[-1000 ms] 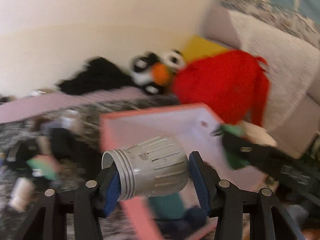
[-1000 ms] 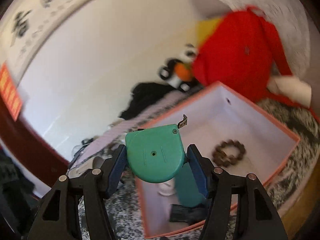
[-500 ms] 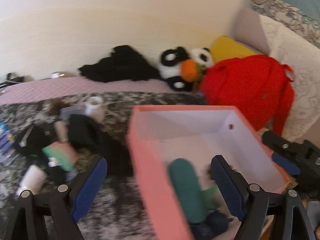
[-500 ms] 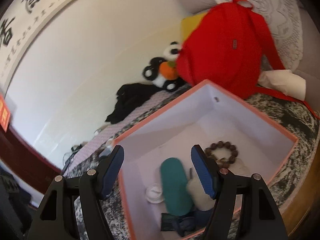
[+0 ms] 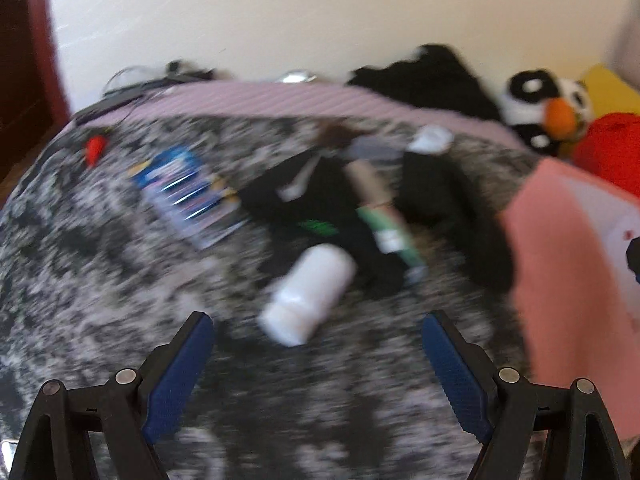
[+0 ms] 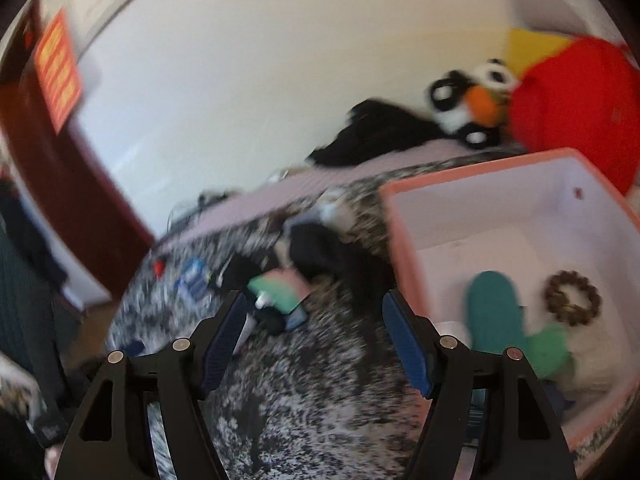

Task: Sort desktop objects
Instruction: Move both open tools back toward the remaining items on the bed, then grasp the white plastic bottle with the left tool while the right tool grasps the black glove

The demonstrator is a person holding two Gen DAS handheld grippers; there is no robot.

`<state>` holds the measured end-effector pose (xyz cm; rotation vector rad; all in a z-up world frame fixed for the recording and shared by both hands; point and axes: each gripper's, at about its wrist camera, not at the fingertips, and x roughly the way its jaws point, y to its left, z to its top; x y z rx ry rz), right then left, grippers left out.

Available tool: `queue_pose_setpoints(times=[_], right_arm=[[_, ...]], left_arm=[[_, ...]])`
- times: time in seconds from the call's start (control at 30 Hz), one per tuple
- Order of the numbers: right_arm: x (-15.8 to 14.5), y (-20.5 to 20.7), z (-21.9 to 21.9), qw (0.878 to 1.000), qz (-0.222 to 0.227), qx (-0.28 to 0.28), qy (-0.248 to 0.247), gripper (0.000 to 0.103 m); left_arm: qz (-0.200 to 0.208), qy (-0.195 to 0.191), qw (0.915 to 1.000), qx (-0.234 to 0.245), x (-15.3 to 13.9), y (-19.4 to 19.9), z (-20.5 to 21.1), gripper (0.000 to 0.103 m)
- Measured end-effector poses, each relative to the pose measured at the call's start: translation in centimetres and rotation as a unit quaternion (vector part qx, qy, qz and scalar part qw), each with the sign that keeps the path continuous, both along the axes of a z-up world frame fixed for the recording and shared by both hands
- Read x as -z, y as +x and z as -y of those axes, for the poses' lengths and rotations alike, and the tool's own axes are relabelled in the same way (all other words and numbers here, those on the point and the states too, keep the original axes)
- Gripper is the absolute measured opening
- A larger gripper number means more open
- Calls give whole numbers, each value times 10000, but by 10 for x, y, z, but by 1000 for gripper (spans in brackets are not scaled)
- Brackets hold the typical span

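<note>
My left gripper (image 5: 318, 358) is open and empty above the speckled cover, just short of a white bottle (image 5: 308, 294) lying on its side. Behind the bottle lie a green and white tube (image 5: 394, 232), black items (image 5: 316, 204) and a blue card of needles (image 5: 186, 192). My right gripper (image 6: 314, 338) is open and empty, left of the pink box (image 6: 394, 220). The box holds a teal case (image 6: 494, 308), a green tape measure (image 6: 554, 350) and a bead bracelet (image 6: 574, 298). Both views are blurred.
A panda toy (image 5: 546, 110) with an orange ball, a red backpack (image 6: 576, 104) and a black garment (image 5: 428, 80) lie along the wall. A small red object (image 5: 95, 147) sits at the far left. A dark wooden door frame (image 6: 68, 184) stands at left.
Both grippers let go of their loads, a grey bottle and the green tape measure, into the pink box. Both have since swung left, toward the loose objects on the cover.
</note>
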<state>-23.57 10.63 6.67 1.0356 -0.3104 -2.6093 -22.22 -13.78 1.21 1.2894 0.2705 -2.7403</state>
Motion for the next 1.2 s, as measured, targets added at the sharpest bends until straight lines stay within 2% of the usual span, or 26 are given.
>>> queue_pose_setpoints(times=[0.13, 0.27, 0.4, 0.5, 0.7, 0.73, 0.83, 0.9, 0.93, 0.97, 1.0, 1.2], right_arm=[[32, -17, 57, 9966, 27, -449, 697, 74], [64, -36, 94, 9898, -44, -627, 1280, 73], [93, -64, 103, 9883, 160, -647, 1374, 73], [107, -82, 107, 9897, 417, -722, 1161, 72], [127, -118, 126, 9878, 360, -782, 1298, 71], [131, -123, 128, 9874, 430, -807, 1291, 68], [142, -135, 131, 9864, 566, -891, 1256, 41], [139, -134, 126, 9874, 417, -775, 1315, 19], [137, -134, 123, 9880, 361, -742, 1302, 17], [133, -134, 119, 9894, 353, -720, 1210, 15], [129, -133, 114, 9906, 334, -694, 1131, 15], [103, -122, 93, 9931, 310, -681, 899, 12]], left_arm=[[230, -72, 9997, 21, 26, -13, 17, 89], [510, -92, 9986, 106, 51, -33, 20, 88], [683, -226, 9972, 211, 69, -51, 17, 88], [785, -276, 9963, 226, 80, -61, 18, 88], [841, -203, 9959, 282, 90, -80, 19, 88], [867, -241, 9956, 245, 92, -83, 17, 88], [960, -312, 9947, 178, 100, -93, 15, 88], [997, -375, 9941, 180, 106, -98, 12, 88], [983, -407, 9942, 179, 108, -99, 10, 84], [901, -369, 9950, 206, 107, -100, 9, 61], [839, -250, 9958, 267, 105, -100, 8, 46], [619, -151, 9979, 143, 81, -89, 2, 44]])
